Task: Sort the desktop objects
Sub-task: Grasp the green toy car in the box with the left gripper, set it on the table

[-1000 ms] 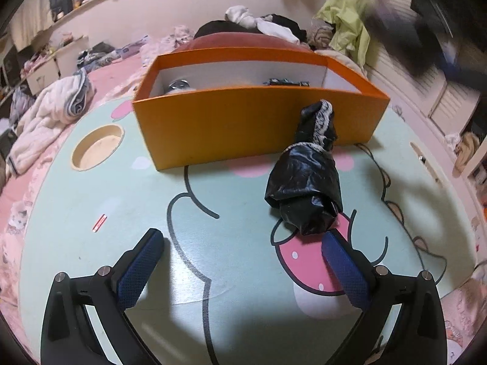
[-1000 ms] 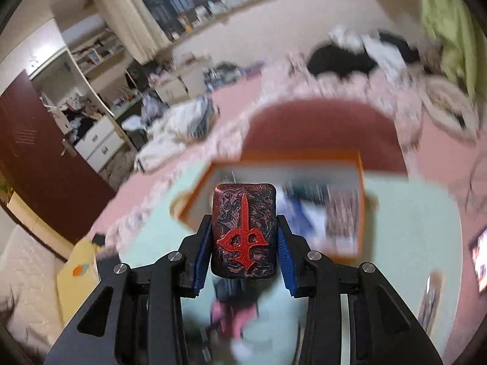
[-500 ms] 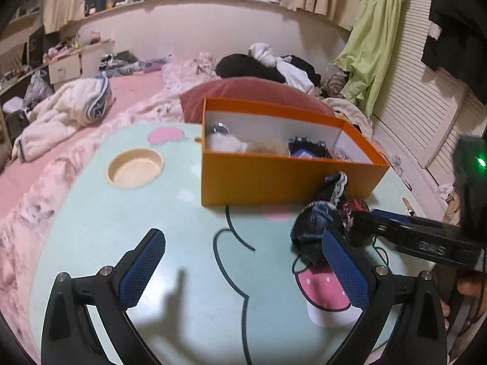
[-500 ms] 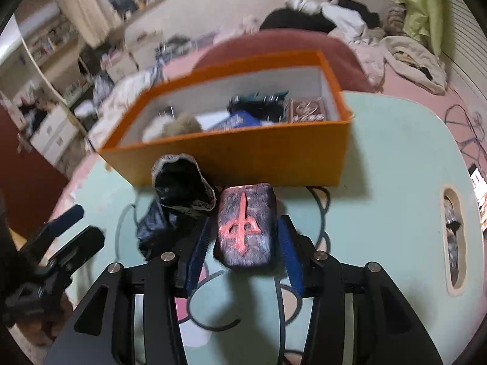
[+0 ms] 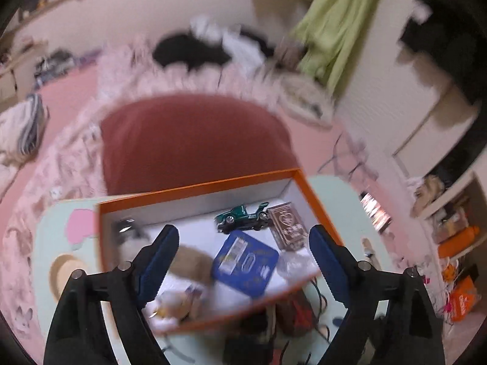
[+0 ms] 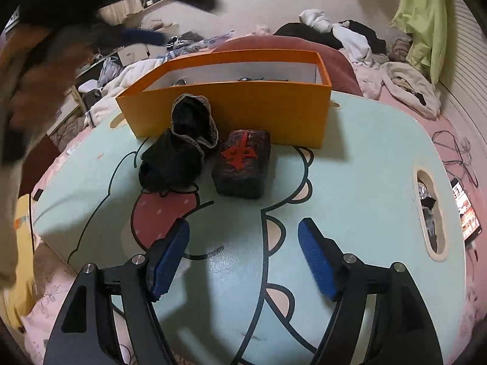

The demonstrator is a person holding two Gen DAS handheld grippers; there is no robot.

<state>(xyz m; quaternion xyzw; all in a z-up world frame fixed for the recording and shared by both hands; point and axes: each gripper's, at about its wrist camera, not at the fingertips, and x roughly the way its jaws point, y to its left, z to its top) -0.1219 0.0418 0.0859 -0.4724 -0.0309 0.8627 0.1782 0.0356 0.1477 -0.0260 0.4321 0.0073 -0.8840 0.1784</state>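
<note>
Right hand-held gripper (image 6: 243,255): blue pads spread, nothing between them, jaws just been opening; low over bare desk (image 6: 350,158), mint green with a printed cartoon figure. Ahead of the pads, apart from them: dark block (image 6: 242,164) with a red cross-shaped emblem on top, lying flat on the desk just in front of the orange box (image 6: 231,112). No readable lettering on the block. Beside it to the left, close, contact unclear: crumpled black pouch (image 6: 179,149) with a pale frilled rim, mouth tilted up against the box's front wall. Blurred hand (image 6: 39,70) and dark gear at upper left of the right wrist view.

Left hand-held gripper (image 5: 243,255): pads wide apart, jaws just been closing a little, nothing gripped; hovering above the open orange box (image 5: 194,187), view motion-blurred. Inside, on the white floor: green toy car (image 5: 242,217) near the far wall; brown patterned card box (image 5: 287,226) just right of it, print too blurred to read; blue flat pack (image 5: 245,263) with a white label, text illegible; tan fluffy thing (image 5: 194,263) and a small pale figure (image 5: 170,304) toward the near-left; metal object (image 5: 124,226) at far-left corner. Dark red cushion (image 5: 194,140) beyond the box. Lime-green cloth (image 5: 338,30) hanging at upper right.
</note>
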